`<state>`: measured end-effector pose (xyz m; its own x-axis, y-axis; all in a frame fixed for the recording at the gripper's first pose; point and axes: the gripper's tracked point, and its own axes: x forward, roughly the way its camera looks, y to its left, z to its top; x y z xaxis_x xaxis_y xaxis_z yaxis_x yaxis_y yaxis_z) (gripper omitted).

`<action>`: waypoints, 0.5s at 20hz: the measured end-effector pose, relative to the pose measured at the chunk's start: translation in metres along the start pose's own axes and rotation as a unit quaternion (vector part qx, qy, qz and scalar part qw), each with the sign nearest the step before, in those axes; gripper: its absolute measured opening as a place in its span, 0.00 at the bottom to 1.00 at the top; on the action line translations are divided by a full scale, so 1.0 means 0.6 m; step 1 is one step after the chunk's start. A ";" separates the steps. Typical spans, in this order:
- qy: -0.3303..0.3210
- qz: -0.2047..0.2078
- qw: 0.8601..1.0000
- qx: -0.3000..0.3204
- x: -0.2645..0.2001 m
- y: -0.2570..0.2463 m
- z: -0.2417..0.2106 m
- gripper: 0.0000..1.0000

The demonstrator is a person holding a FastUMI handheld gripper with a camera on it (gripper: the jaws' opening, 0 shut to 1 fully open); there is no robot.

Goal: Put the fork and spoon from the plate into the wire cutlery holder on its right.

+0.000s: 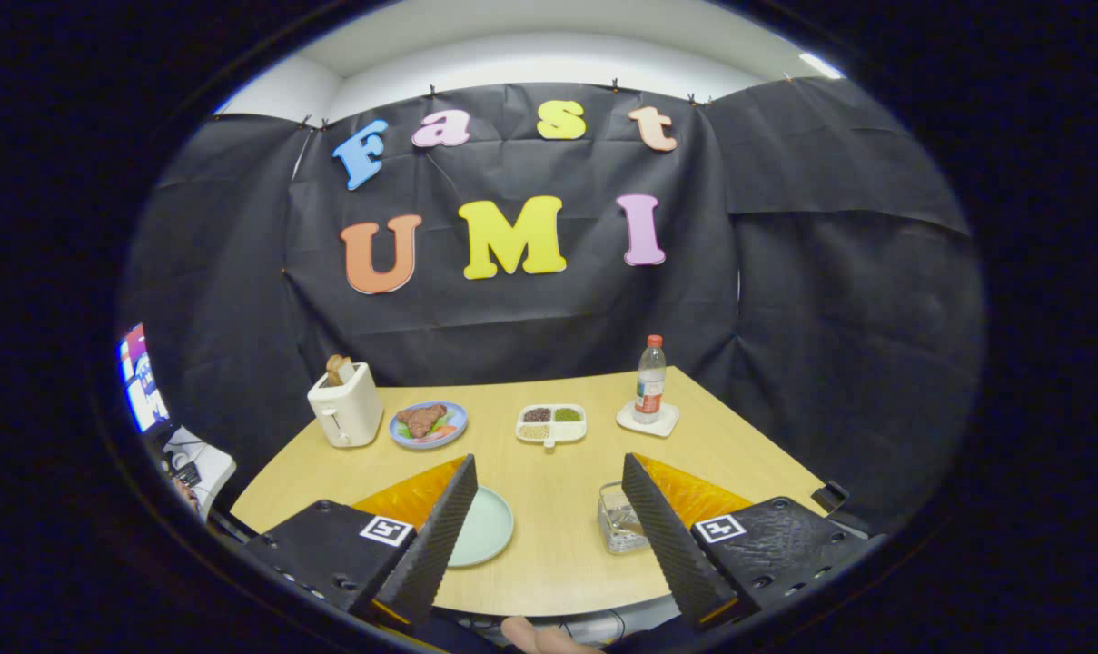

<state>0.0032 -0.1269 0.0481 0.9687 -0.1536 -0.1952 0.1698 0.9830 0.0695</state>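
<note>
Black cloth walls close in a booth where a pale wooden counter carries the setting for a cutlery transfer. Held back and above its near edge, the claw is spread wide and grips nothing. A pale green plate lies at about 10 o'clock from the gap, half hidden behind the left finger; its visible part is bare, and whether a fork or spoon rests on the hidden part cannot be told. The wire cutlery holder stands at about 2 o'clock, touching the right finger's outline, upright, with pale metal pieces inside, too blurred to name or to tell which way they point. Beyond sit a toaster, a plate of food, a divided dish and a bottle.
</note>
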 end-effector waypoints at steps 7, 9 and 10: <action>-0.081 0.010 0.996 -0.040 -0.067 0.061 0.010 0.96; -0.114 0.014 0.992 -0.057 -0.085 0.080 0.020 0.96; -0.130 0.017 0.989 -0.063 -0.092 0.088 0.023 0.96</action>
<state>-0.0386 -0.0681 0.0759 0.9901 -0.1248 0.0643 0.1284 0.9902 -0.0546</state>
